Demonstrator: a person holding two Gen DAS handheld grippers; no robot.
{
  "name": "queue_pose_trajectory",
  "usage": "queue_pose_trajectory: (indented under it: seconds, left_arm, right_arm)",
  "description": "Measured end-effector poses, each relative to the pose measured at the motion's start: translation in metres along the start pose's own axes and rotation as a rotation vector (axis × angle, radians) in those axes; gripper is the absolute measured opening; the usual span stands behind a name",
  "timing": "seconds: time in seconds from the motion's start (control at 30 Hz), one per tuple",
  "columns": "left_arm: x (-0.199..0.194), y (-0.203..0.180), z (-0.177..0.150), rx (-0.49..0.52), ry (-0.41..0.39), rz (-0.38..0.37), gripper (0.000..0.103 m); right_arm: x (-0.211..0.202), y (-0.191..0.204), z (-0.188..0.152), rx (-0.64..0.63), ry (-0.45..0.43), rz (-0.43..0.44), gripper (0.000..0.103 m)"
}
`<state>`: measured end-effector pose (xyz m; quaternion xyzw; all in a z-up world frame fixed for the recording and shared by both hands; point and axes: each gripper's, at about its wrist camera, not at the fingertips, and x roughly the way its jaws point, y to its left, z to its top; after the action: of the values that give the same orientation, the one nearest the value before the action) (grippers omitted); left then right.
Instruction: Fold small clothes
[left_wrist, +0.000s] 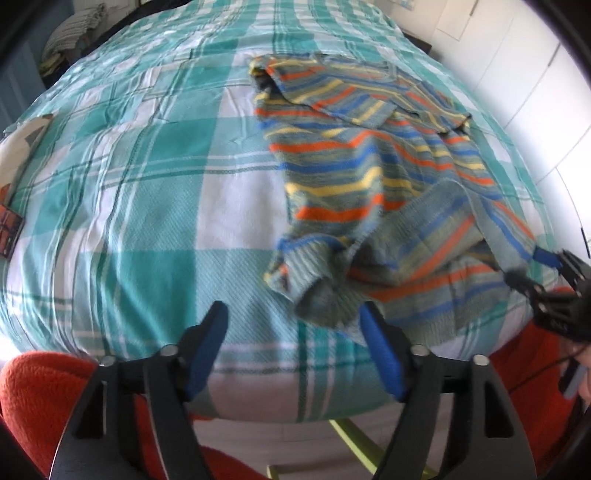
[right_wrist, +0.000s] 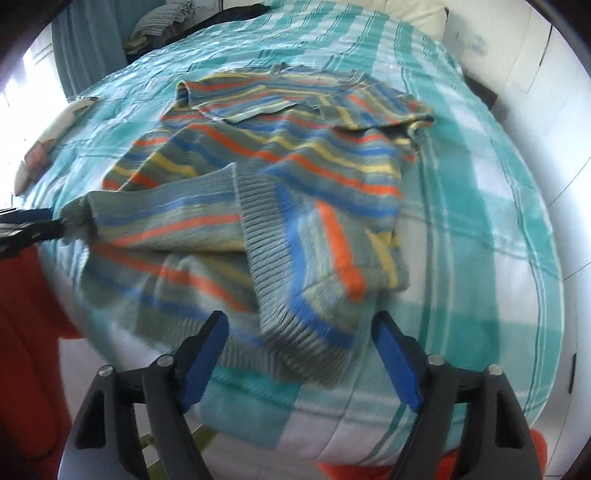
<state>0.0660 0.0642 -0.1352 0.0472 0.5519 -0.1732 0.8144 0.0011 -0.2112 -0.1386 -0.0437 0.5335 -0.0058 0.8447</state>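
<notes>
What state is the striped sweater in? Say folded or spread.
Partly folded: the striped sweater has both sleeves crossed over its chest and its hem turned up, lying rumpled on the checked bedspread.

Motion-blurred: sweater (right_wrist: 258, 206) hem at 6 o'clock, rib detail smeared. Cut off at 9 o'clock edge: left gripper (right_wrist: 22, 225), jaw state unreadable. Cut off at 10 o'clock: cushion (left_wrist: 16, 147). Too small: folded pile (left_wrist: 74, 33).

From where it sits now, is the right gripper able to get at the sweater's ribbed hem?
Probably yes. The right gripper is open, and the ribbed hem of the sweater lies just ahead between its fingers, with nothing over it on the bed.
</notes>
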Motion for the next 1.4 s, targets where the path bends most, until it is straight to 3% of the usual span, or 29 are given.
queue_pose_trajectory:
  seconds: [0.07,0.1,0.13,0.17,0.2,0.23,0.3,0.43,0.53,0.67,0.77,0.8,0.83,0.87,0.97,1.0,1.07,1.13,1.23,1.27,1.3,1.33,1.37,1.4]
  left_arm:
    - [0.008,-0.013,0.0,0.041,0.002,0.063,0.086]
    - [0.018,-0.021,0.003,0.067,0.008,0.142,0.086]
    - [0.029,-0.026,0.007,0.077,0.014,0.219,0.085]
    - [0.035,-0.026,0.009,0.074,0.019,0.246,0.07]
    - [0.043,-0.024,0.011,0.059,0.038,0.26,0.031]
    - [0.045,-0.019,0.012,0.039,0.061,0.223,0.011]
    - [0.03,-0.008,0.008,-0.006,0.046,0.145,0.009]
    - [-0.016,-0.007,-0.01,0.077,-0.028,0.073,0.007]
    - [-0.033,-0.018,-0.025,0.179,-0.035,0.085,0.007]
    - [-0.006,-0.038,-0.045,0.395,0.109,0.197,0.009]
    - [0.001,-0.037,-0.057,0.47,0.148,0.283,0.015]
    - [-0.001,-0.033,-0.059,0.473,0.154,0.281,0.022]
    - [-0.005,-0.027,-0.059,0.461,0.152,0.27,0.026]
    - [-0.011,-0.02,-0.056,0.432,0.144,0.251,0.037]
    - [-0.027,0.002,-0.038,0.274,0.08,0.191,0.071]
    - [-0.027,0.01,-0.028,0.212,0.052,0.18,0.076]
    - [-0.015,0.014,-0.016,0.154,0.039,0.164,0.077]
    - [0.011,0.015,-0.008,0.122,0.081,0.164,0.076]
    - [0.046,0.01,-0.007,0.105,0.185,0.148,0.062]
    - [0.056,0.007,-0.011,0.1,0.232,0.108,0.052]
    - [0.059,0.004,-0.014,0.1,0.253,0.087,0.036]
    - [0.059,0.001,-0.018,0.109,0.267,0.071,0.021]
    - [0.056,-0.001,-0.024,0.127,0.286,0.056,0.002]
    - [0.051,-0.002,-0.031,0.148,0.301,0.061,0.003]
  right_arm:
    - [0.004,0.001,-0.001,-0.004,-0.008,-0.025,0.072]
    - [0.007,0.001,-0.001,-0.023,-0.006,-0.051,0.062]
    - [0.008,0.001,0.0,-0.035,-0.006,-0.068,0.04]
    - [0.009,-0.001,0.0,-0.042,-0.013,-0.087,0.026]
    - [0.008,-0.003,0.001,-0.039,-0.018,-0.098,0.004]
    - [0.003,-0.01,0.001,-0.014,-0.02,-0.103,0.004]
    - [-0.017,-0.029,-0.004,0.067,-0.028,-0.062,0.004]
    - [-0.072,-0.065,-0.026,0.192,-0.024,0.04,0.004]
    - [-0.088,-0.07,-0.041,0.206,0.024,0.073,0.004]
    - [-0.053,-0.069,-0.055,0.213,0.185,0.066,0.005]
    - [-0.032,-0.08,-0.066,0.266,0.286,0.049,0.029]
    - [-0.033,-0.088,-0.069,0.302,0.291,0.06,0.04]
    - [-0.037,-0.092,-0.069,0.315,0.289,0.071,0.041]
    - [-0.041,-0.096,-0.069,0.324,0.282,0.079,0.041]
    - [-0.055,-0.112,-0.065,0.358,0.236,0.091,0.041]
    - [-0.055,-0.117,-0.063,0.375,0.218,0.11,0.042]
    - [-0.046,-0.125,-0.058,0.41,0.207,0.148,0.042]
    - [-0.028,-0.125,-0.052,0.409,0.207,0.193,0.042]
    - [0.007,-0.112,-0.055,0.373,0.321,0.265,0.042]
    - [0.018,-0.107,-0.057,0.357,0.354,0.3,0.042]
    - [0.022,-0.105,-0.061,0.345,0.375,0.315,0.032]
    - [0.024,-0.104,-0.062,0.341,0.385,0.313,0.006]
    - [0.022,-0.107,-0.064,0.342,0.384,0.296,0.002]
    - [0.015,-0.112,-0.065,0.352,0.373,0.293,0.002]
